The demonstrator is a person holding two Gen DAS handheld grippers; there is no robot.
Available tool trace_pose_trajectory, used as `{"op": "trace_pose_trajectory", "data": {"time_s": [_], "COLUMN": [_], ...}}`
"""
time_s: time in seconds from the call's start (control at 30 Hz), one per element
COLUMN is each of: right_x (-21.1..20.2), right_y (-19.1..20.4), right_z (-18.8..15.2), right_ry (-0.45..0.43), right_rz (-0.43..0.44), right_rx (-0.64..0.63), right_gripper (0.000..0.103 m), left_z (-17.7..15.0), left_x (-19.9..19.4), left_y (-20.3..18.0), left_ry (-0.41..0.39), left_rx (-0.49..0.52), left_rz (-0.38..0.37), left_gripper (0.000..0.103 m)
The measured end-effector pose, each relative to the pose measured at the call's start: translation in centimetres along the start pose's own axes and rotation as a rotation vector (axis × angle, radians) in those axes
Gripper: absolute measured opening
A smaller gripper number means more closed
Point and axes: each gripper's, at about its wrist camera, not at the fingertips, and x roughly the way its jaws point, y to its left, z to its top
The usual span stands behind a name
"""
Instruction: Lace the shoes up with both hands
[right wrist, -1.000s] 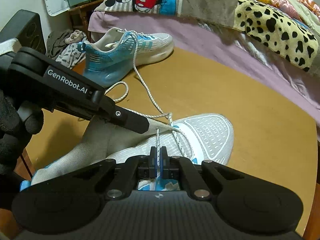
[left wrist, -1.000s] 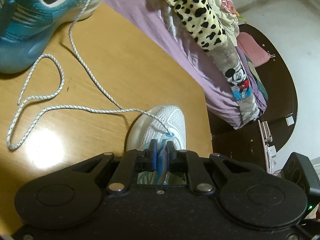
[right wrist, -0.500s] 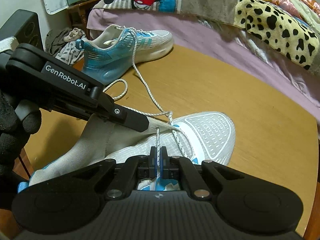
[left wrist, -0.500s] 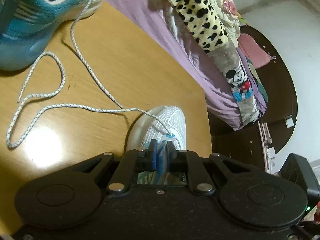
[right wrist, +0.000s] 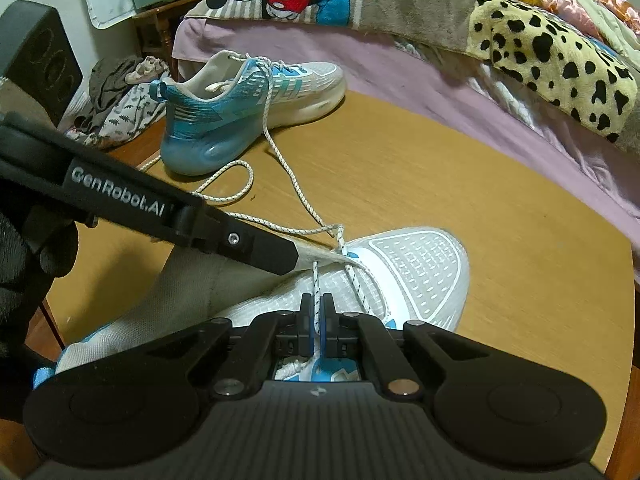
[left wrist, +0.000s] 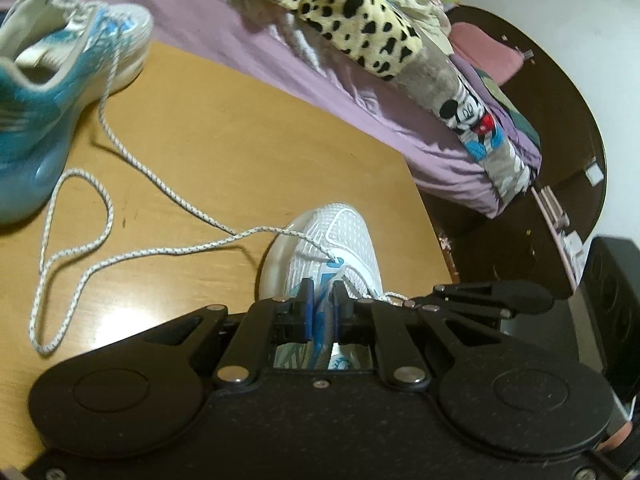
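Note:
A white and blue shoe (right wrist: 416,272) lies on the wooden table (right wrist: 500,216), toe pointing away; it also shows in the left wrist view (left wrist: 336,240). A white speckled lace (right wrist: 296,188) runs from its front eyelet across the table. My right gripper (right wrist: 317,312) is shut on a lace end just above the shoe. My left gripper (left wrist: 320,300) is shut on the shoe's tongue (right wrist: 320,255) and pulls it taut; in the right wrist view it (right wrist: 294,260) reaches in from the left. A second, bluer shoe (right wrist: 248,108) stands farther back.
A bed with a purple sheet (right wrist: 460,92) and piled blankets borders the table's far side. A black speaker (right wrist: 36,60) and a clothes heap (right wrist: 120,96) sit at the left. The lace loops loosely on the table (left wrist: 76,240) in the left wrist view.
My left gripper has swung so more of the far blue shoe and my right gripper's fingers come into its view. The right gripper keeps its hold on the lace.

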Motion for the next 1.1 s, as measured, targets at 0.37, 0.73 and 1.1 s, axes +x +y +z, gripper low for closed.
{"op": "trace_pose_trajectory", "data": {"time_s": [0.37,0.73,1.1], "right_x": [-0.1,-0.1,-0.2], "right_y": [-0.1,-0.1,-0.1], "right_z": [0.2,0.4,0.4], "right_ry": [-0.016,-0.046,-0.071], "right_rz": [-0.003,-0.02,-0.003], "right_rx": [0.014,0.027,0.031], "right_gripper": [0.004,0.004,0.005], "left_z": [0.2,1.0,1.4], "left_x": [0.6,-0.1,0.5], "left_y": [-1.7,-0.2,1.8], "left_ry": [0.016,-0.015,-0.04], "left_rx": [0.112,-0.052,-0.27], "left_rz": [-0.002,-0.101,-0.115], "left_gripper": [0.009,0.019,0.019]}}
